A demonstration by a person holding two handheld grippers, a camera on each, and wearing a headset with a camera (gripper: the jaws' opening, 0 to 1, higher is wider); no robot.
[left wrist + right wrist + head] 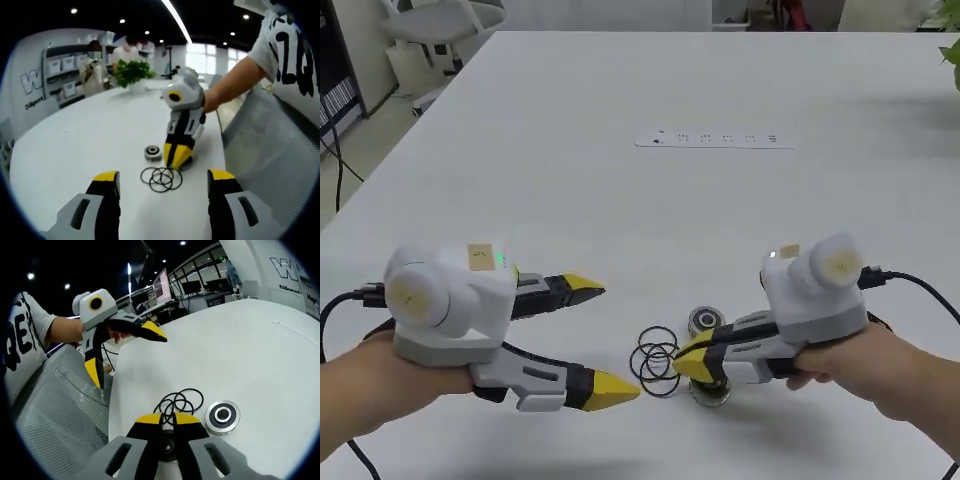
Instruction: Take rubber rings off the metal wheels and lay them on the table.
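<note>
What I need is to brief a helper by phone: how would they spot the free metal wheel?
On the white table, find the tangle of black rubber rings near the person's edge. Just beyond and right of it lies a small metal wheel with a dark hub. Unlike the other wheel, it sits clear of the right claw.

Black rubber rings (657, 358) lie overlapped beside a flat metal wheel (704, 321).
</note>
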